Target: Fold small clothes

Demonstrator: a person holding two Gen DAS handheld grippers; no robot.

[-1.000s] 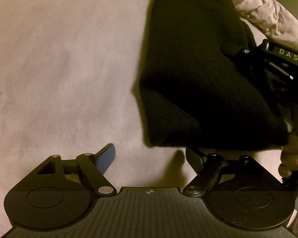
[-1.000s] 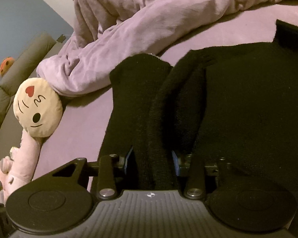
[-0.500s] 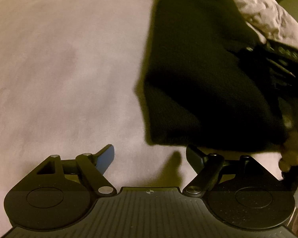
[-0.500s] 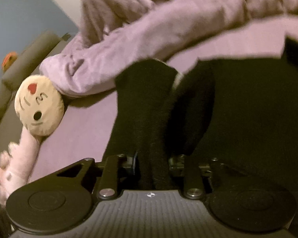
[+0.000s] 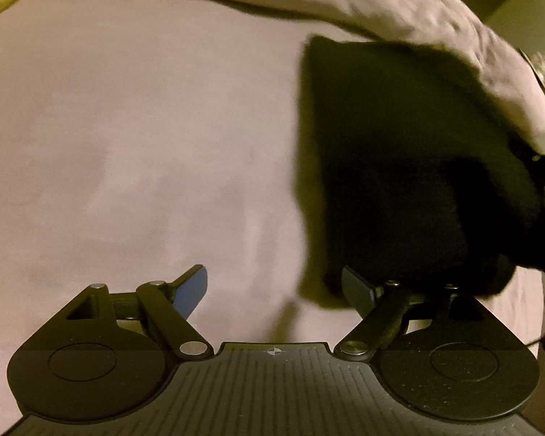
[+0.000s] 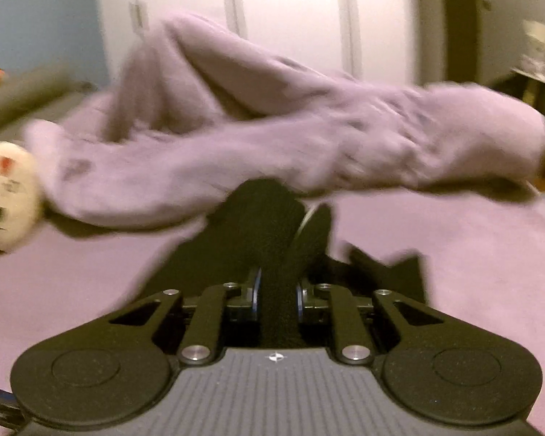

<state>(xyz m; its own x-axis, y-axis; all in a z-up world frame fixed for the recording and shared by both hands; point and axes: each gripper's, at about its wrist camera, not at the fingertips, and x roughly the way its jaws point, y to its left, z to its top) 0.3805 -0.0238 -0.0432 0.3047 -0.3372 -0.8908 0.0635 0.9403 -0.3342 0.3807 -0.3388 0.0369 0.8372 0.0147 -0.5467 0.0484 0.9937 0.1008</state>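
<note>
A black knit garment [image 5: 399, 160] lies bunched on the pink bed sheet [image 5: 145, 127], at the right of the left wrist view. My left gripper [image 5: 274, 290] is open and empty, just in front of the garment's near edge; its right finger [image 5: 356, 289] is at the cloth's edge. My right gripper [image 6: 276, 296] is shut on a thick fold of the black garment [image 6: 269, 225] and holds it raised off the bed. The view is blurred by motion.
A rumpled pink blanket [image 6: 290, 138] lies across the bed behind the garment; it also shows in the left wrist view [image 5: 399, 7]. A cream plush toy [image 6: 7, 196] with a red heart sits at the left. White wardrobe doors [image 6: 290, 14] stand behind.
My right gripper has closed tighter on the fold and lifted it, tilting up toward the wardrobe. The garment has shifted and bunched. The left gripper stayed open, moving slightly.
</note>
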